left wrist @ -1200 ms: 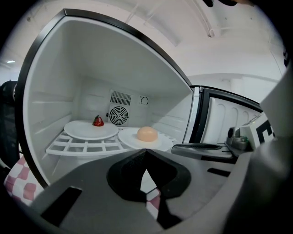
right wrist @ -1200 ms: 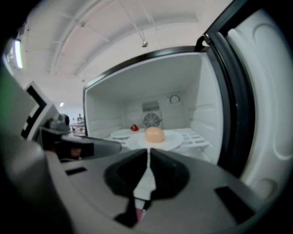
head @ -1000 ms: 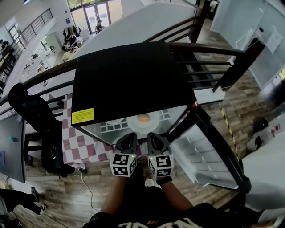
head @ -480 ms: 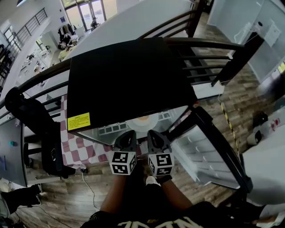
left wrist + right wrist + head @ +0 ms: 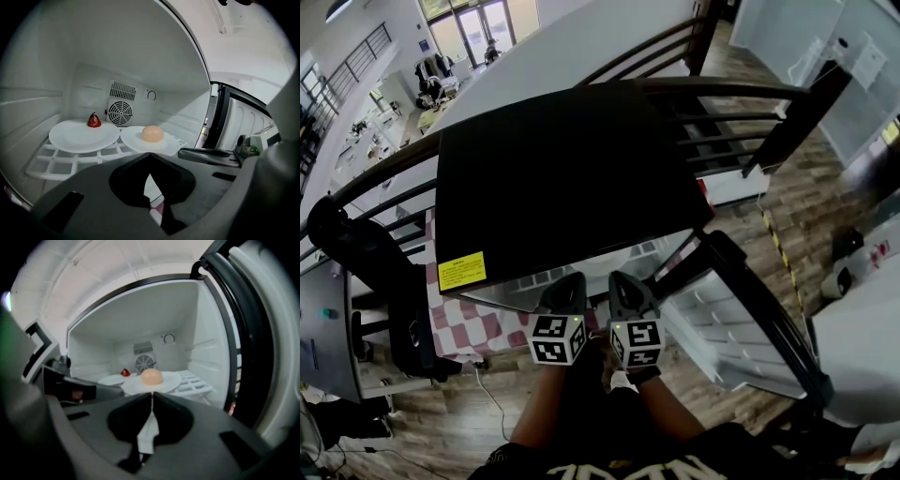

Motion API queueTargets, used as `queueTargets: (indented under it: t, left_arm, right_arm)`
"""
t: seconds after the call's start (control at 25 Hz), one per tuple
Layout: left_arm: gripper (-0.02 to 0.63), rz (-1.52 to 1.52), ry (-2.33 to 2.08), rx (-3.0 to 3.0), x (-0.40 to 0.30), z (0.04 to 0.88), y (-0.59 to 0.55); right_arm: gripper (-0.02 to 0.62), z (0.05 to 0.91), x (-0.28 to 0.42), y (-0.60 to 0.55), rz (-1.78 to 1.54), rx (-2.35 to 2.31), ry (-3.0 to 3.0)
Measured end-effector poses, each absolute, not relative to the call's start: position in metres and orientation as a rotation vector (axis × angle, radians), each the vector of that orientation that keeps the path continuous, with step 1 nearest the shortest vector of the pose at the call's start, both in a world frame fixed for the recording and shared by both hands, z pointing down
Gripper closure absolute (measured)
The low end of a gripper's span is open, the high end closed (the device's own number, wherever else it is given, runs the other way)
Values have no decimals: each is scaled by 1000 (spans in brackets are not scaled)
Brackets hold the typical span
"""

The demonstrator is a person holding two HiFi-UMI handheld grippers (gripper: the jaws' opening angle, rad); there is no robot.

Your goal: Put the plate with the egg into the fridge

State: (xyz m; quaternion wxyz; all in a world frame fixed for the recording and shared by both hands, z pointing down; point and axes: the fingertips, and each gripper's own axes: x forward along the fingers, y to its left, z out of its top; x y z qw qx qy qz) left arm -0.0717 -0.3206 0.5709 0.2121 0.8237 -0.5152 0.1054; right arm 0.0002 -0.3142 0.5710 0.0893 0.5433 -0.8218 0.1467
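Observation:
The white plate with the tan egg lies flat on the white wire shelf inside the open fridge. The fridge's black top hides it in the head view. My left gripper is shut, its tips right at the plate's near rim. My right gripper is shut too, just short of the same plate and egg. Whether either pinches the rim is hidden. Both grippers, left and right, sit side by side at the fridge mouth.
A second white plate with a strawberry lies left of the egg plate, in front of the rear fan. The fridge door stands open on the right. A checkered cloth and a black chair are on the left.
In the head view the plate and egg showed at the shelf front; now the fridge top hides them. Both grippers have edged forward towards the fridge and stayed shut.

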Motion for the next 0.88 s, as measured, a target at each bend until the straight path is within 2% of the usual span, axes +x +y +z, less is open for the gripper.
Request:
queueTargets:
  t: [0.88]
  left_arm:
    - [586,395,-1427,2350,-59,565,-345]
  right_arm:
    - [571,573,0,-337,458,1650,-2426]
